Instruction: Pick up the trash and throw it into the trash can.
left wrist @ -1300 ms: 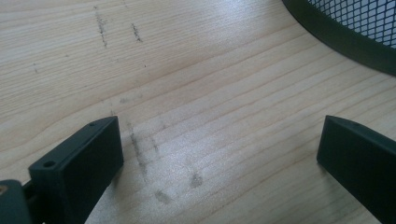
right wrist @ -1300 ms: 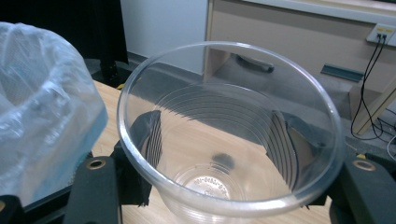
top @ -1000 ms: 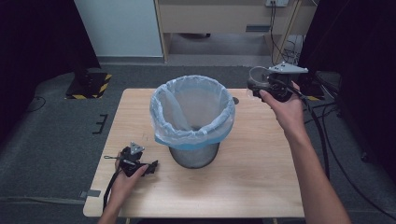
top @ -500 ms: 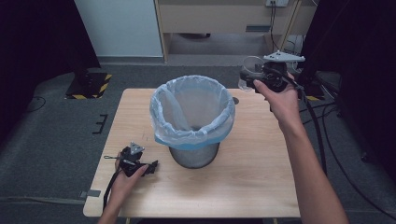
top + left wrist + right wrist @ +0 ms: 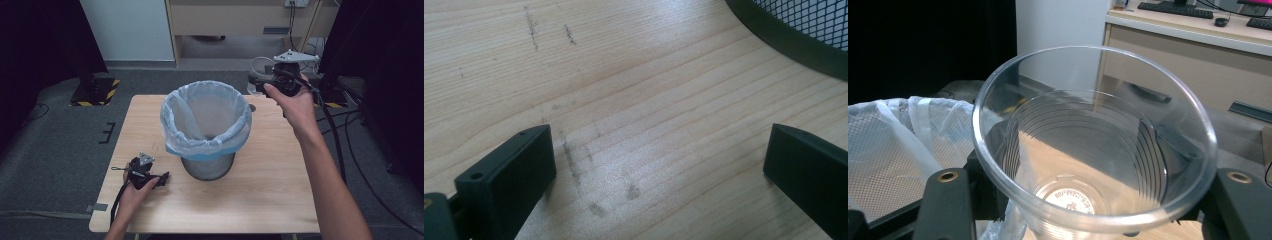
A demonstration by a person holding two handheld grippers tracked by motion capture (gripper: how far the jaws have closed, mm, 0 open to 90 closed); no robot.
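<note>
We see a wooden table [image 5: 280, 200] with a black mesh bin [image 5: 207, 167] standing near its middle, lined with a pale blue plastic bag [image 5: 205, 120] whose edge folds over the rim.

Our left gripper [image 5: 162, 178] lies low on the table by the near left corner, just beside the foot of the bin. In the left gripper view its two black jaws stand wide apart with only bare, scuffed wood between them, and the dark base of the bin [image 5: 794, 35] curves across the upper right corner.

Our right hand [image 5: 295, 102] holds the right gripper [image 5: 256, 85] raised by the far right corner of the table, just beyond the rim of the bag. In the right gripper view the jaws press on either side of a clear plastic cup [image 5: 1093, 150], which they hold with its wide mouth towards the camera; ridges ring its wall and printed marks show on its bottom. To the cup's left in that view lies the bag [image 5: 893, 150] over the mesh. Behind stand a white panel [image 5: 1063, 25] and a wooden desk [image 5: 1198, 55].
</note>
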